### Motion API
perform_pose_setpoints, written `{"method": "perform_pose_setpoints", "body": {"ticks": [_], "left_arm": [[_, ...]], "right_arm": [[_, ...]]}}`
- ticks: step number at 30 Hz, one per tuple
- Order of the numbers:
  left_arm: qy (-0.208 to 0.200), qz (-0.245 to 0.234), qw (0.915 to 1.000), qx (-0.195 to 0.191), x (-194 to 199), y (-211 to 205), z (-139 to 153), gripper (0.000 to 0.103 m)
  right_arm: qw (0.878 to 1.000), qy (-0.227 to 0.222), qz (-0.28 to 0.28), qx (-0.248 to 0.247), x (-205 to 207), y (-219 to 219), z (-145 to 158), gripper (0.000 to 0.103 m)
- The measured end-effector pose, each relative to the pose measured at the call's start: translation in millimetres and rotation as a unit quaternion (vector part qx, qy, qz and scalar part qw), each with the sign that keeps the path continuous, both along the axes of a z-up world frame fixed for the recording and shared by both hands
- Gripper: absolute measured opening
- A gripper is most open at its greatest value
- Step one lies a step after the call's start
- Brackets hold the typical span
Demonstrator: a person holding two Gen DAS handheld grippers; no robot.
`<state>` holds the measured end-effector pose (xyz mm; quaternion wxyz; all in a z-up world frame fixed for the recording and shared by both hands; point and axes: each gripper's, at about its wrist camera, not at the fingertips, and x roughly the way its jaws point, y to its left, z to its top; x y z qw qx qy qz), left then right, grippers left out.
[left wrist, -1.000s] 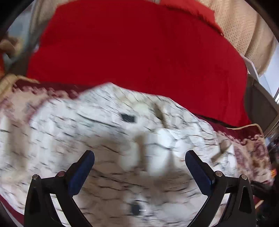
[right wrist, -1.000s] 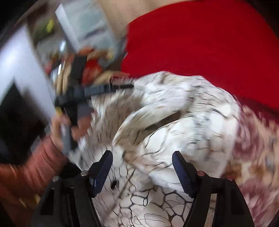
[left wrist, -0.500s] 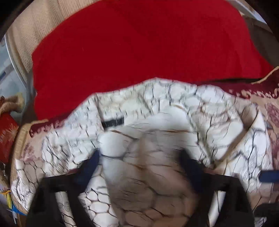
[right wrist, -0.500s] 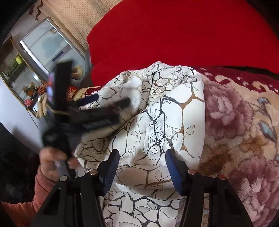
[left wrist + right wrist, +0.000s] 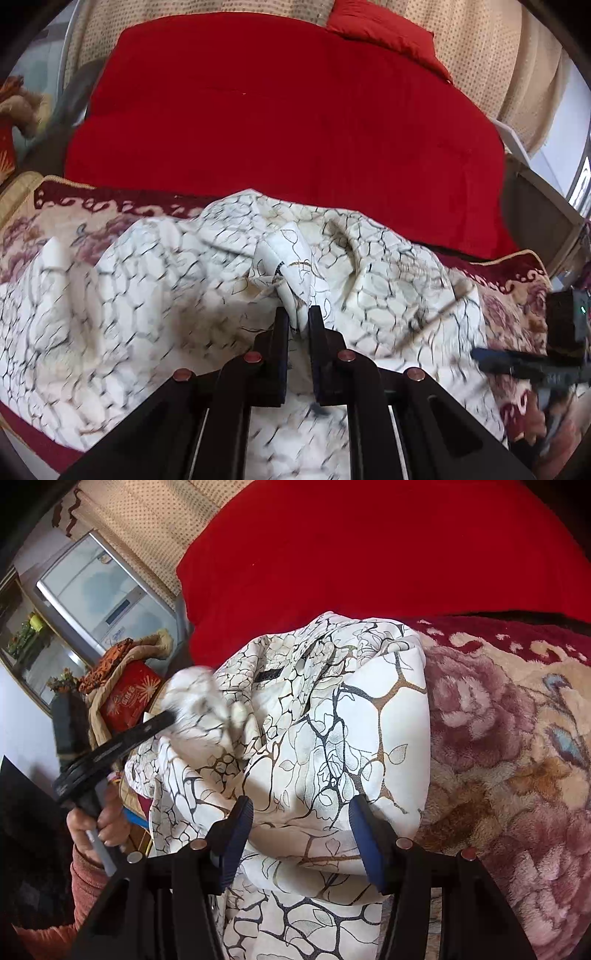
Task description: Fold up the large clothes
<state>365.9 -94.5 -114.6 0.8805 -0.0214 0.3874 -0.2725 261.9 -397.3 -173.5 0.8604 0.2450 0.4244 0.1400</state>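
left hand-held gripper [image 5: 297,320] pinches garment [image 5: 373,280]; garment's surroundings motion-blurred.

Your left gripper [image 5: 298,320] has just closed, pinching a bunched fold of the white patterned garment [image 5: 184,288] between its tips.

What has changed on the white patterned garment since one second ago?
The left gripper has just been closing and now pinches a fold of the white patterned garment, bunching it up. The right gripper narrowed a little; its jaws straddle the cloth. The red blanket stayed as it was.
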Motion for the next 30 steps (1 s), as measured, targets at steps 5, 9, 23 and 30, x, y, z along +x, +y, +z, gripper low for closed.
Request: {"method": "perform_pose_setpoints", "body": {"ticks": [5,9,23,30], "left_arm": [[-0.013,-0.037,0.9981,0.048,-17,11,-9,0.030],[-0.036,0.016,0.9970,0.067,-21,28,-8,0.082],[0.114,0.073,0.9909,0.005,45,-1,-51,0.047],[-0.005,-0.004,1.0000,0.004,9,-18,-16,0.011]], "right_arm": [[1.000,0.003,-0.001,0.014,-2,-1,4,0.059],[0.999,-0.004,-0.008,0.041,-4,-8,9,0.060],[0.997,-0.058,-0.006,0.058,0,19,19,0.061],[0.989,-0.080,-0.116,0.047,-4,-9,25,0.064]]}}
